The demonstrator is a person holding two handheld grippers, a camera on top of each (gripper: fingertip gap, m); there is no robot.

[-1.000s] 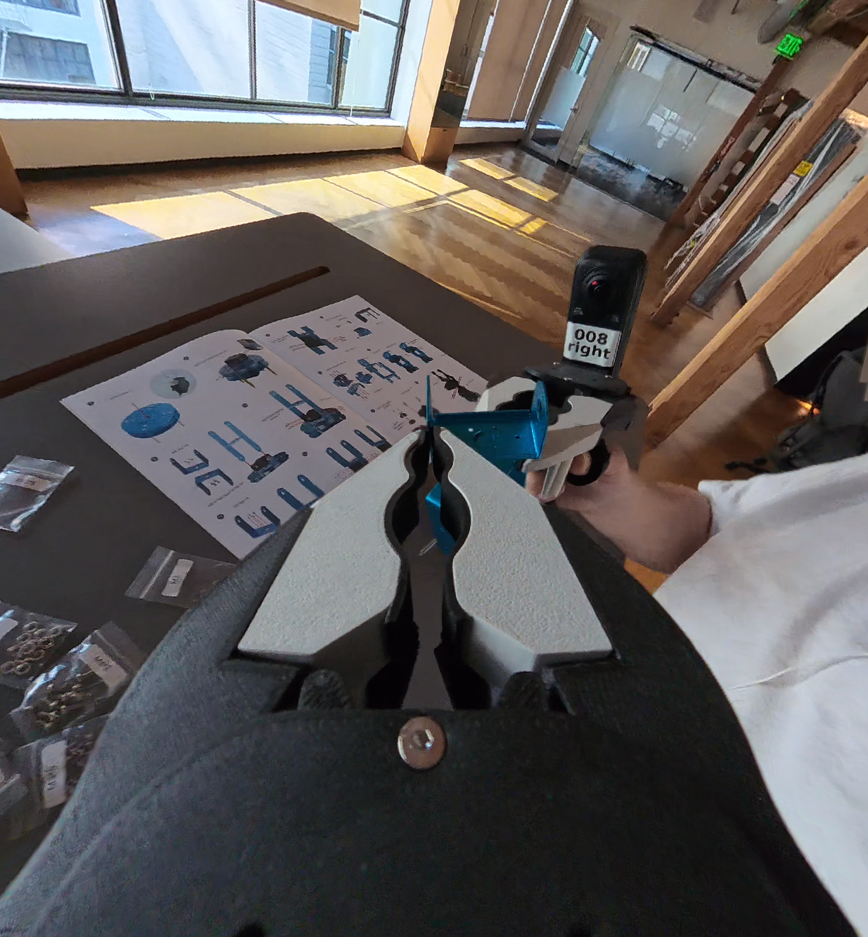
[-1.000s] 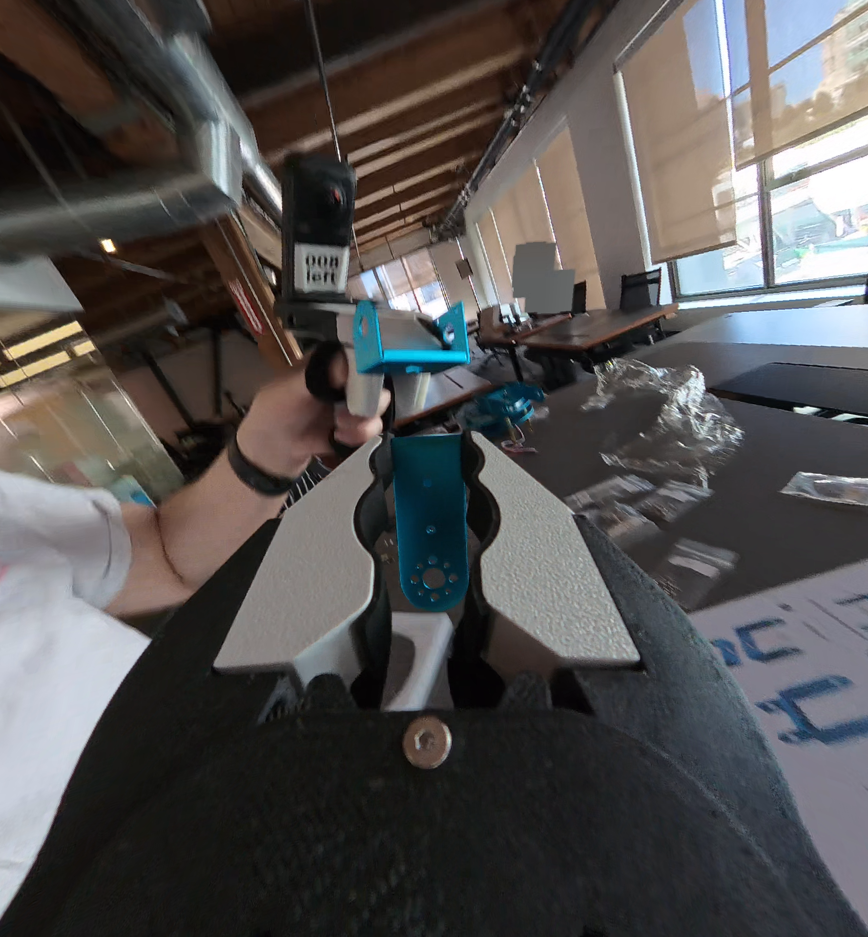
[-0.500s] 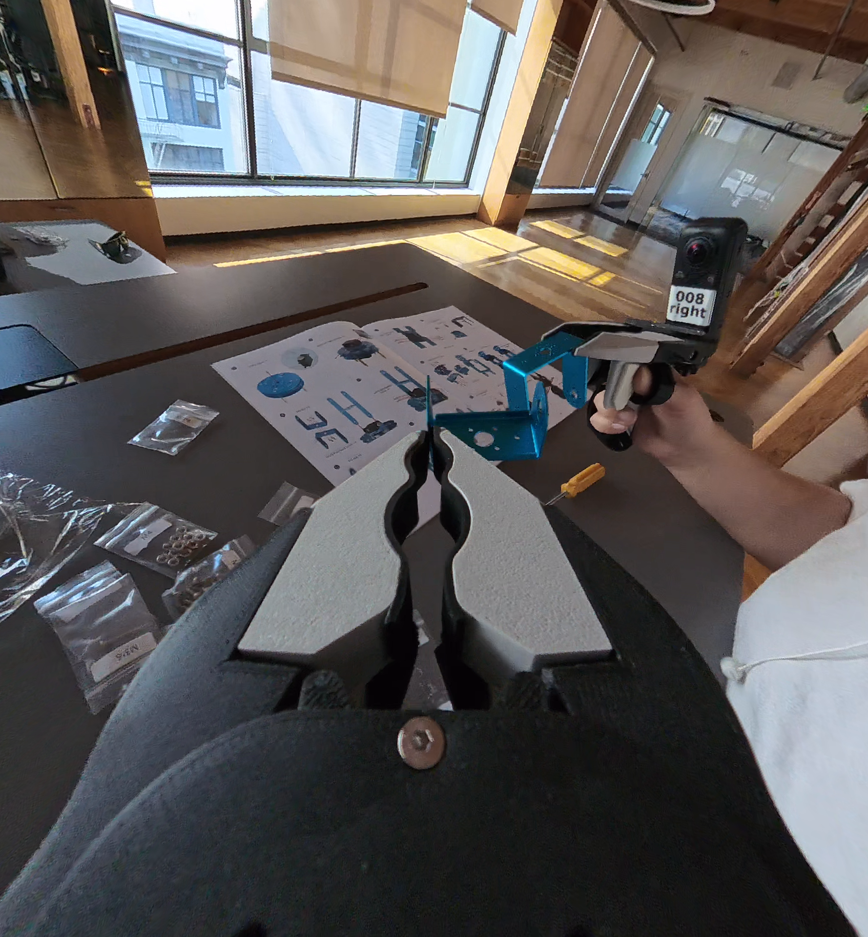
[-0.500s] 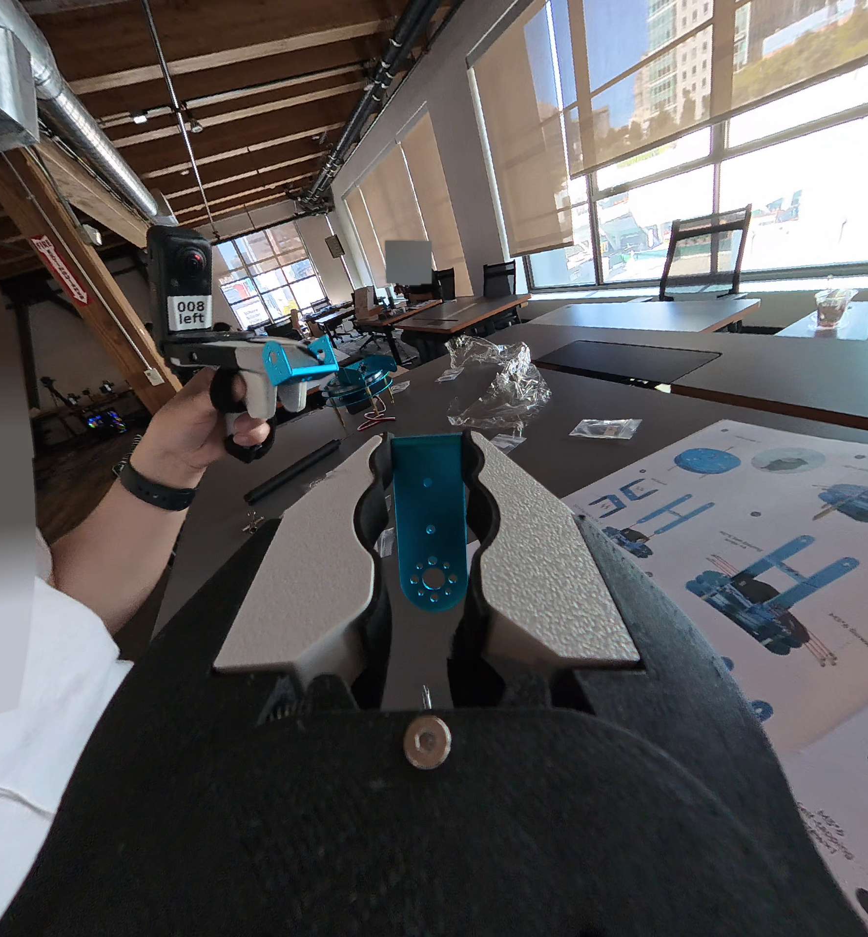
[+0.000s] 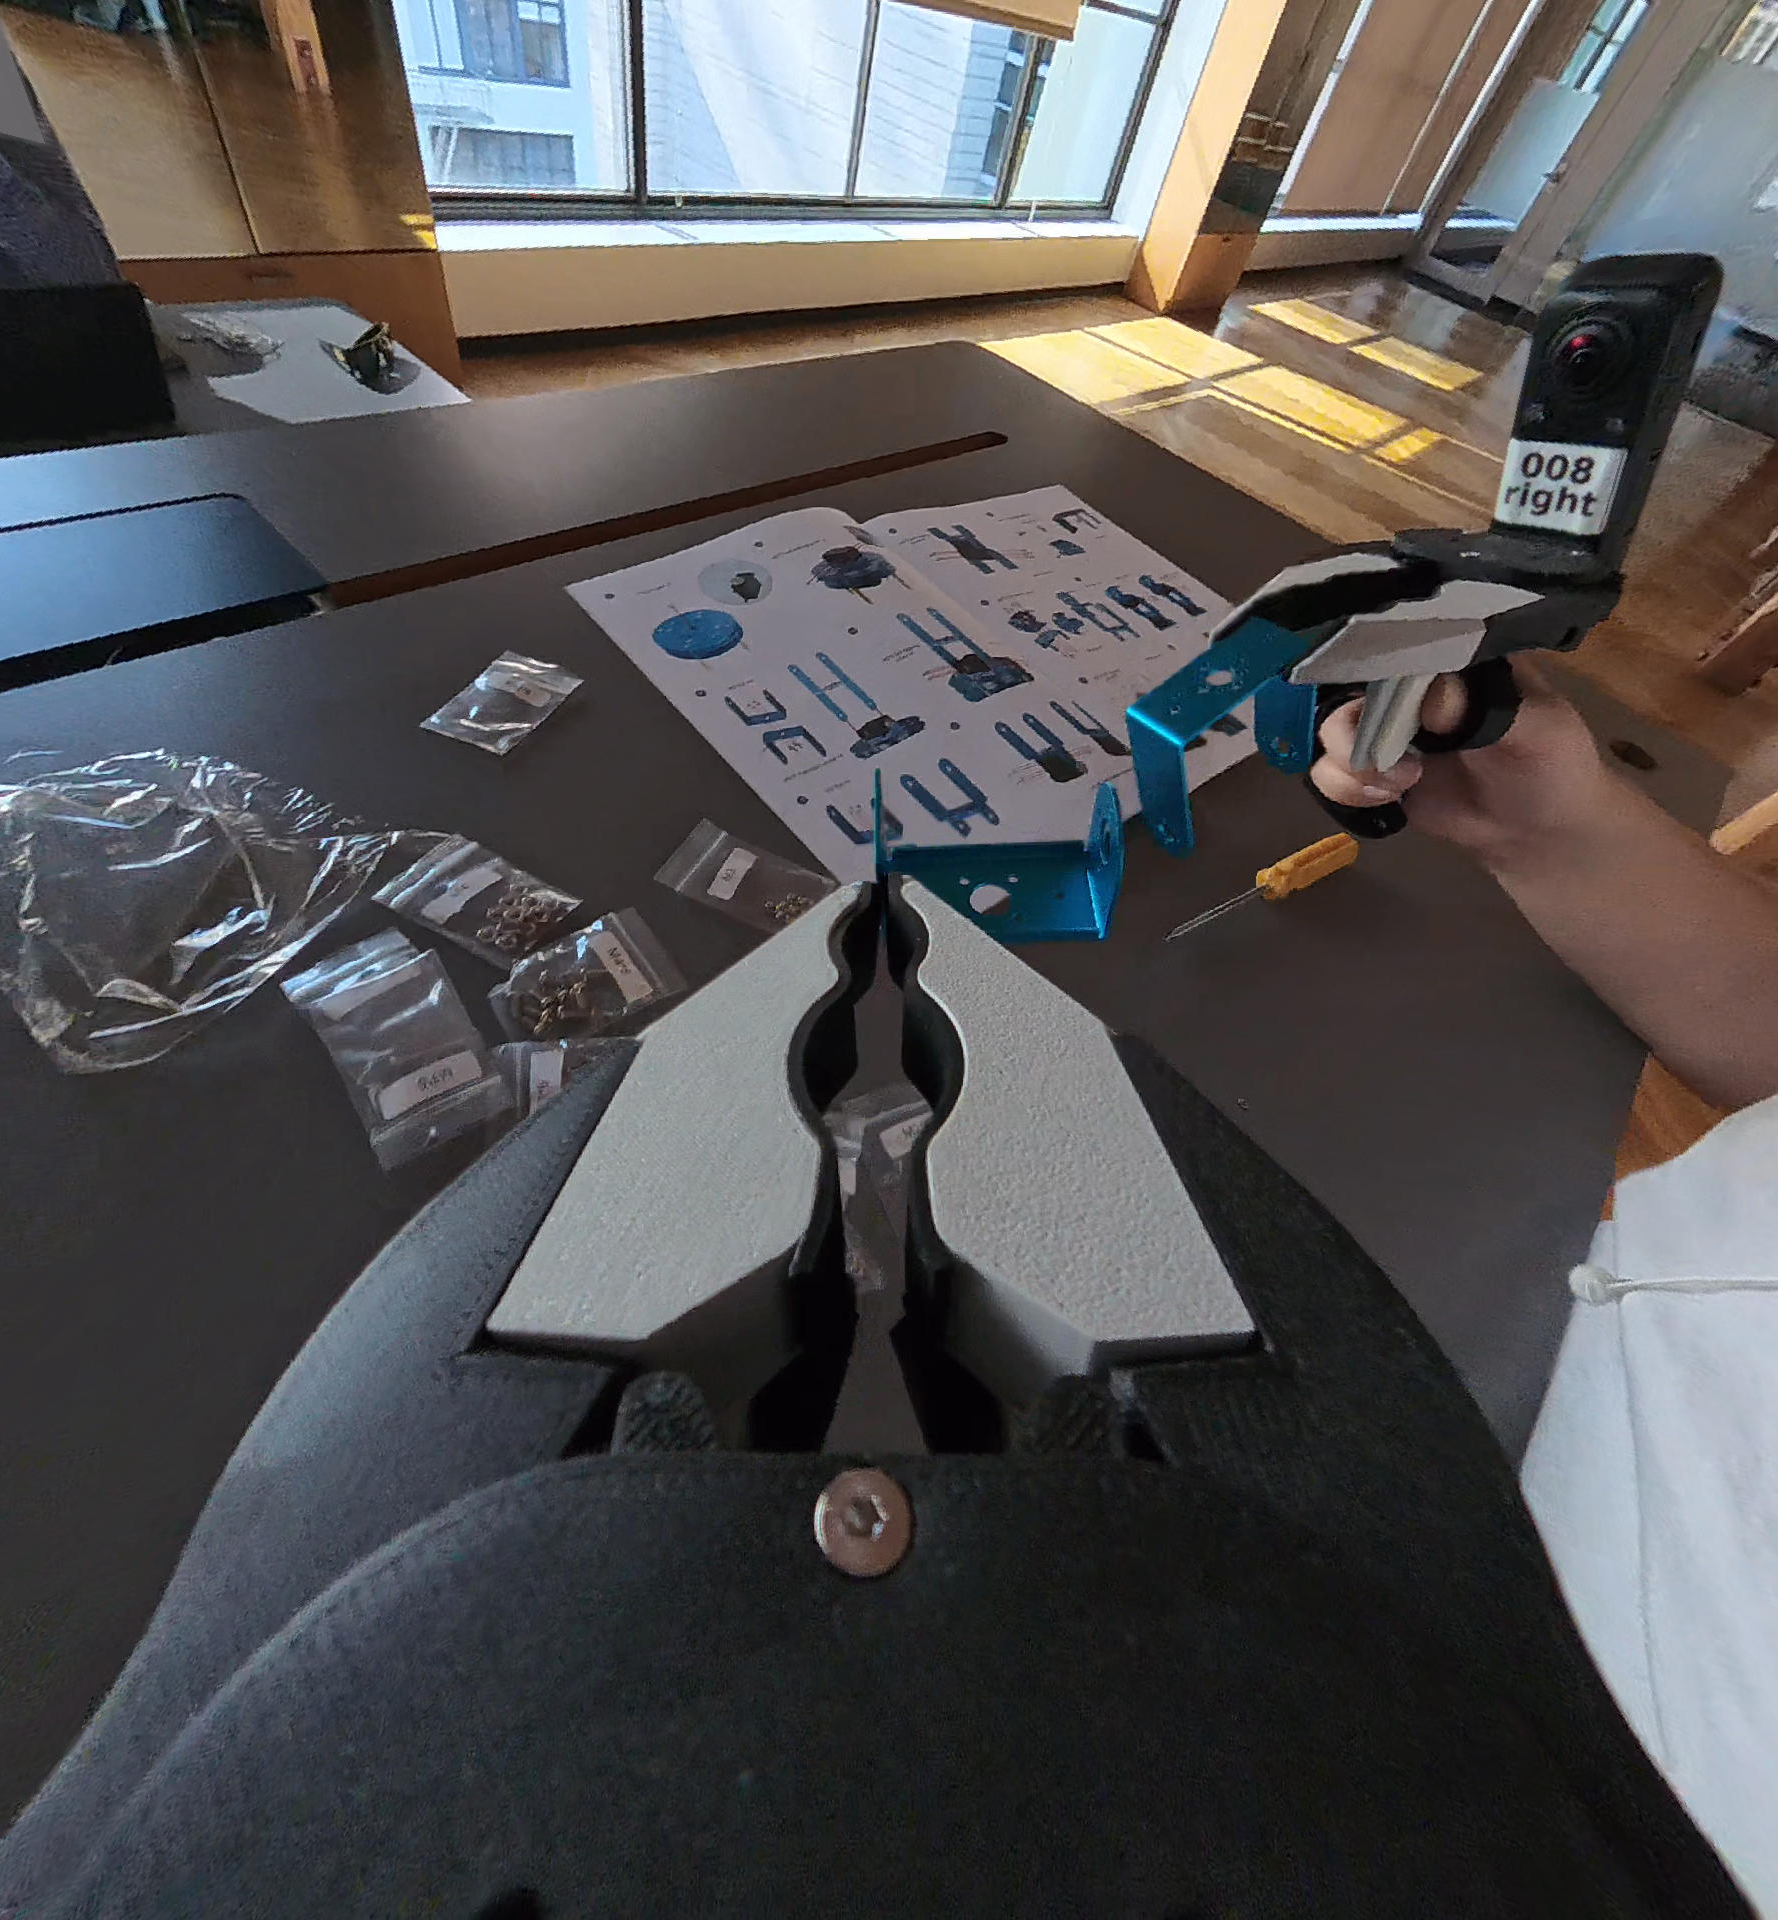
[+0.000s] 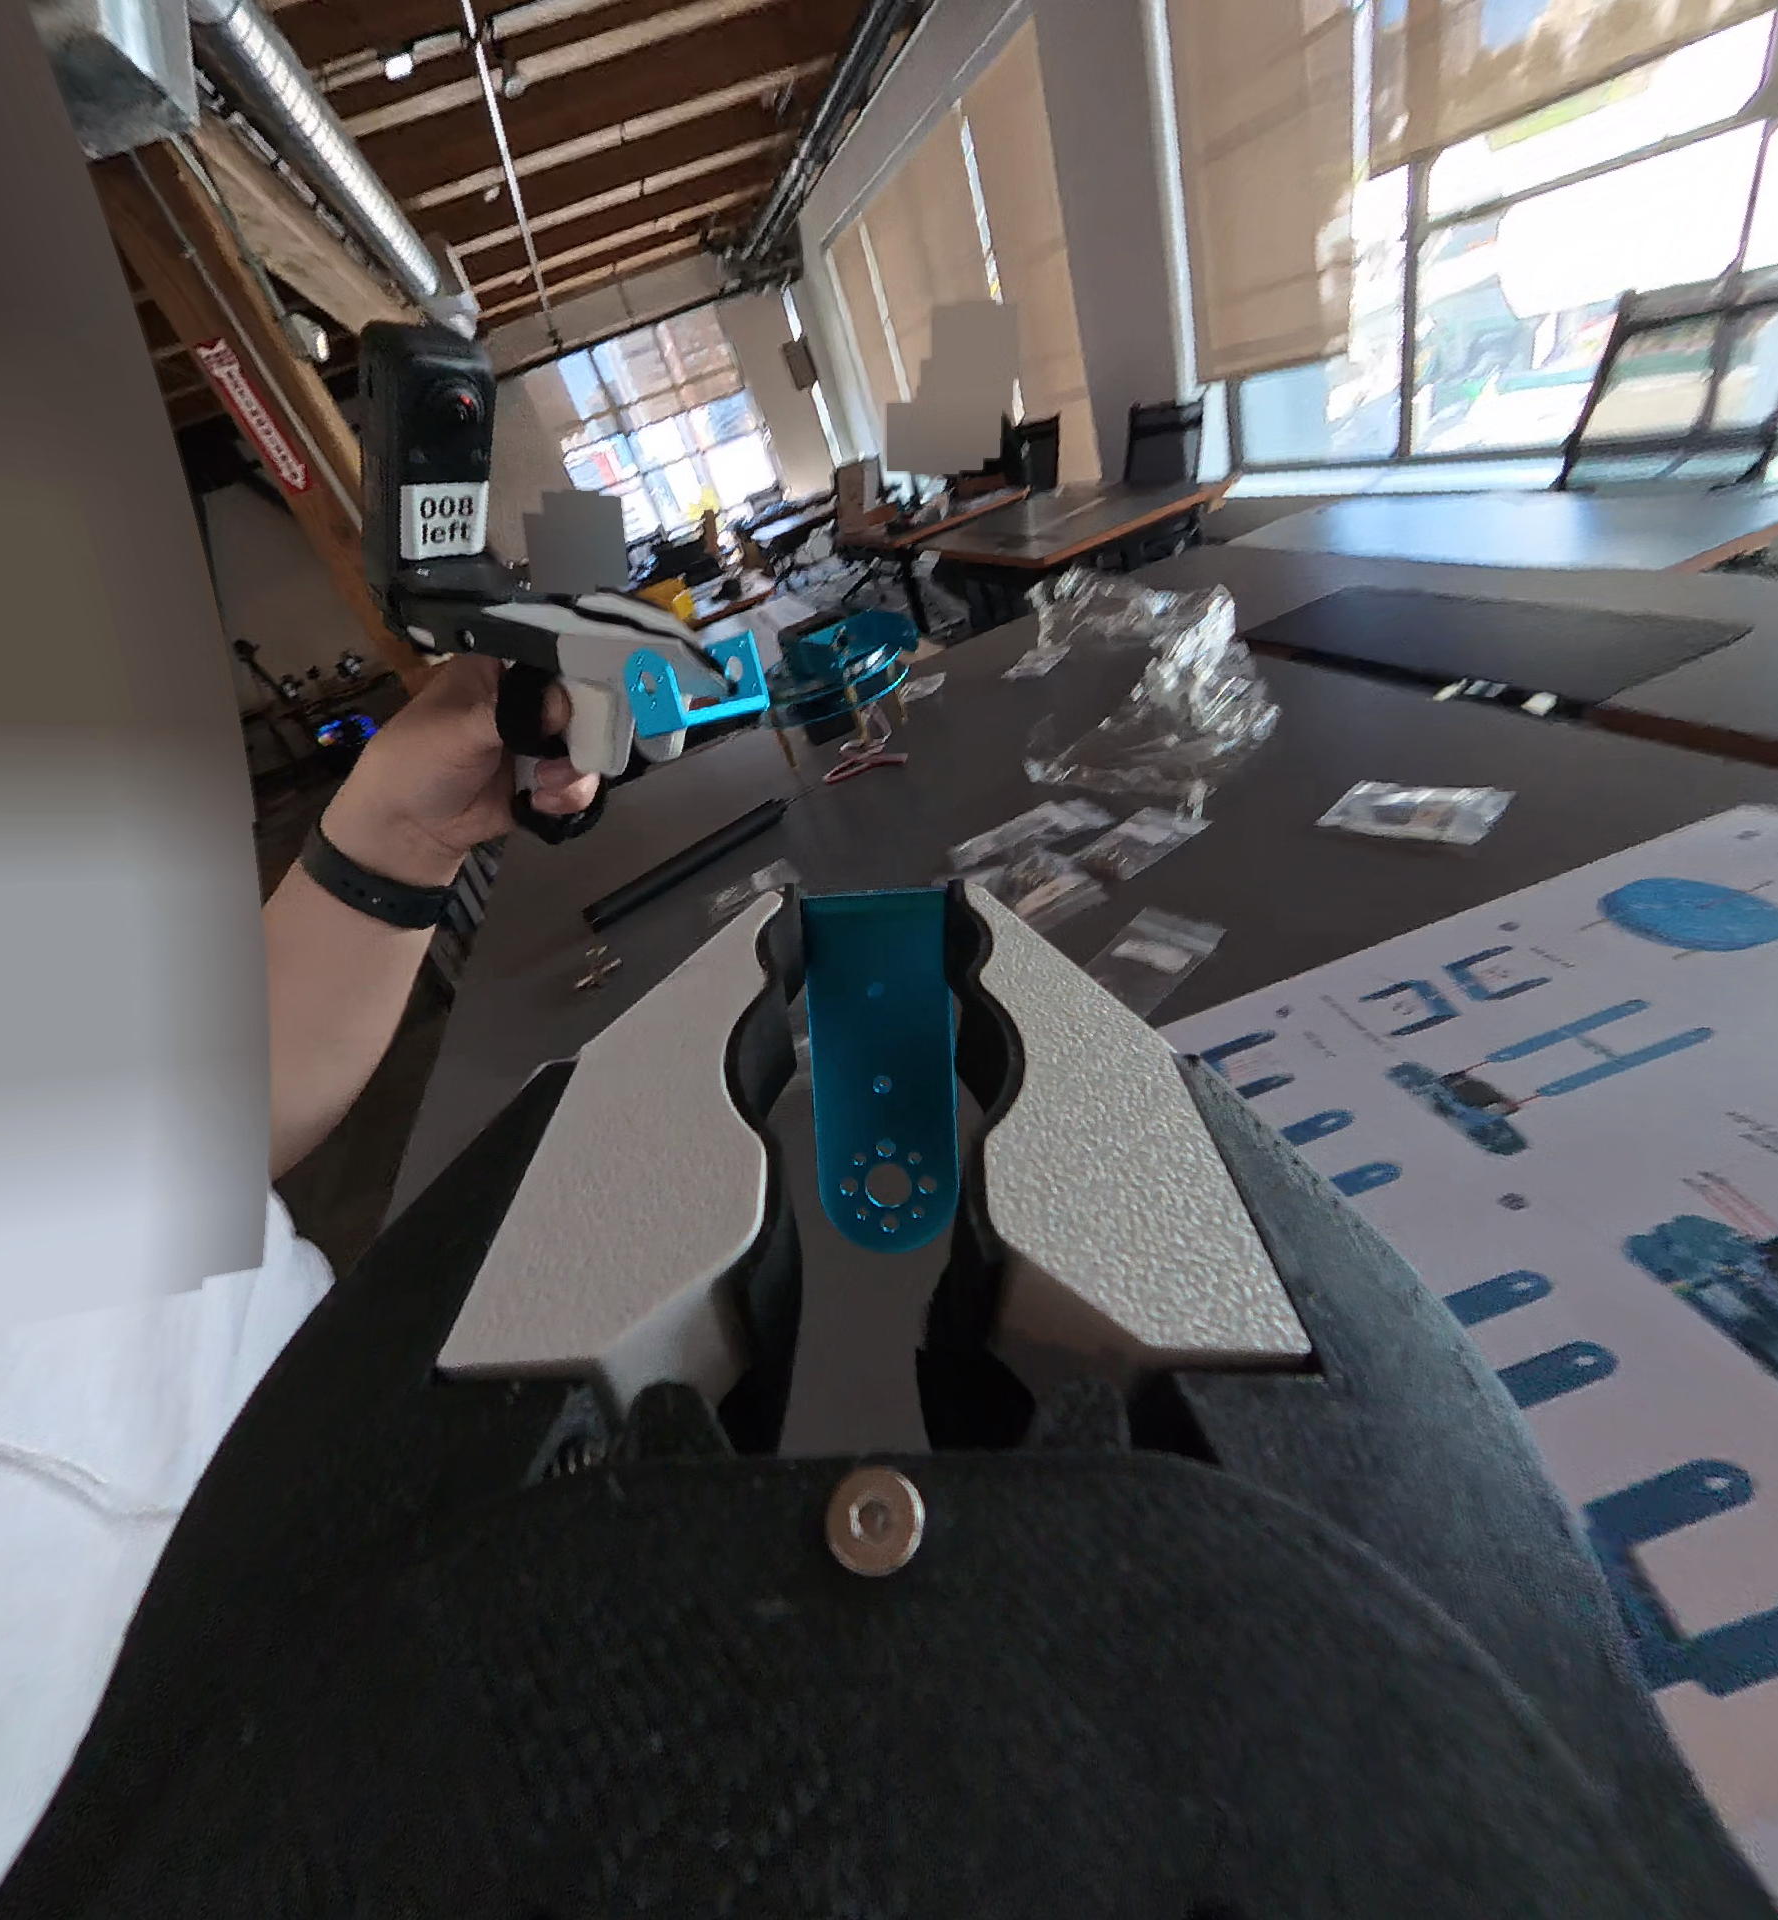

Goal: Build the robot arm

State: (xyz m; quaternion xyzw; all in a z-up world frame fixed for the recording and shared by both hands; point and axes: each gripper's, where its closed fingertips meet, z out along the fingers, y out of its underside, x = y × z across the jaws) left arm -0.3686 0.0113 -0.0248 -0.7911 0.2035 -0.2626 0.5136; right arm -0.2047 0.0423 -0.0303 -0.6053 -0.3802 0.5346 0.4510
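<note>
Your left gripper (image 5: 883,896) is held low and level above the dark table (image 5: 1332,1039), its jaws pinched nearly together on one thin flange of a blue bracket (image 5: 1010,883) that juts out to the right of the tips, clear of the table. Your right gripper (image 5: 1240,636) is held higher at the right edge of the table, pointing left and slightly down, with your right hand (image 5: 1425,769) wrapped around its handle. Its jaws clamp one arm of a blue U-bracket (image 5: 1191,717), whose other arm hangs free below. In the right wrist view that clamped arm (image 6: 880,1070) lies flat between the fingers, its rounded end and ring of holes pointing back toward the camera.

Compared with half a second ago, the two brackets now sit just beside each other rather than overlapping, and the left gripper has sunk closer to the table.

Beneath them lie an open instruction booklet (image 5: 864,644), a crumpled clear wrapper (image 5: 137,894), several small bags of hardware (image 5: 511,914) and a yellow-handled screwdriver (image 5: 1280,878).
</note>
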